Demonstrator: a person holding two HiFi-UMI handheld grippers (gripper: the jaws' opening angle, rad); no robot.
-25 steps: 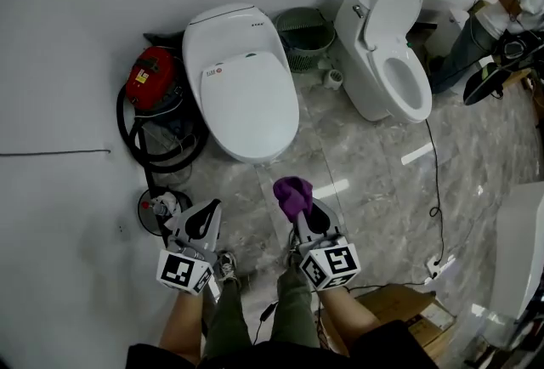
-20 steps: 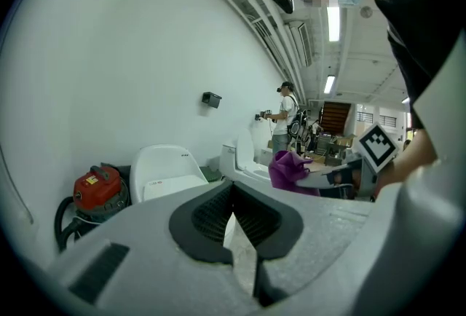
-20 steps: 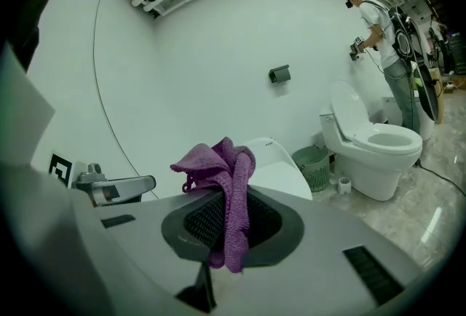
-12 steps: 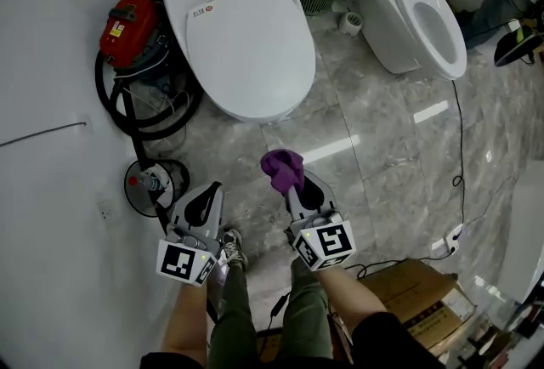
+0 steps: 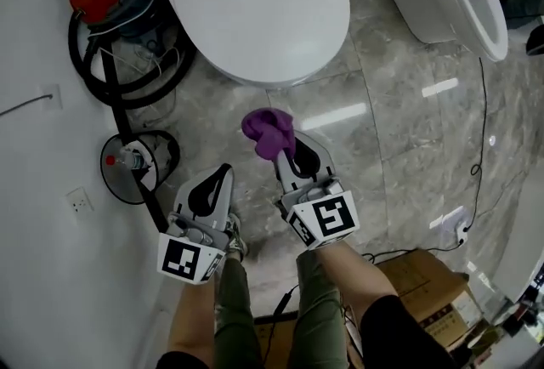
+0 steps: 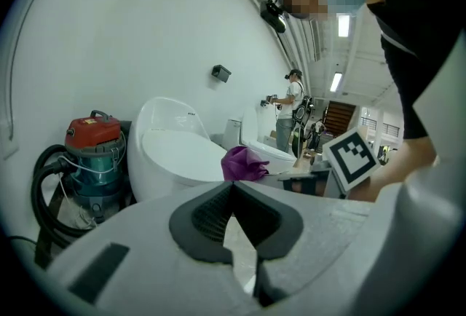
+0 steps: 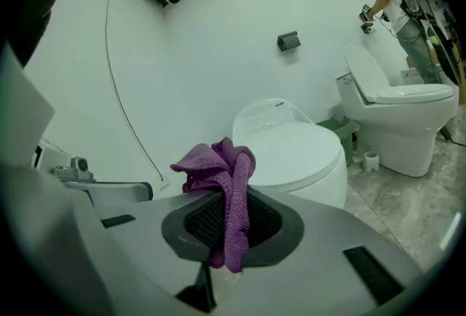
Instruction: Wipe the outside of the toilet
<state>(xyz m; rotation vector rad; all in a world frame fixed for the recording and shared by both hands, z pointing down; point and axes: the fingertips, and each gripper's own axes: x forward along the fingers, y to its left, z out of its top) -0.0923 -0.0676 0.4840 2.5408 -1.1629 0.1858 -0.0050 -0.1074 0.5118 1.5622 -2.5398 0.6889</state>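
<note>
Closer now, the toilet (image 5: 255, 10) fills the top of the frame. Just below it, the right gripper (image 5: 284, 156) pinches the purple cloth (image 5: 265, 131); the left gripper (image 5: 223, 171) is closed on nothing (spare). Best to press the cloth flat and follow the rim's curve.

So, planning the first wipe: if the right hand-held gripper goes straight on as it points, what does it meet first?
Probably the front of the closed white toilet. The right hand-held gripper, shut on the purple cloth, points at it across the floor. Depth is hard to judge.
</note>
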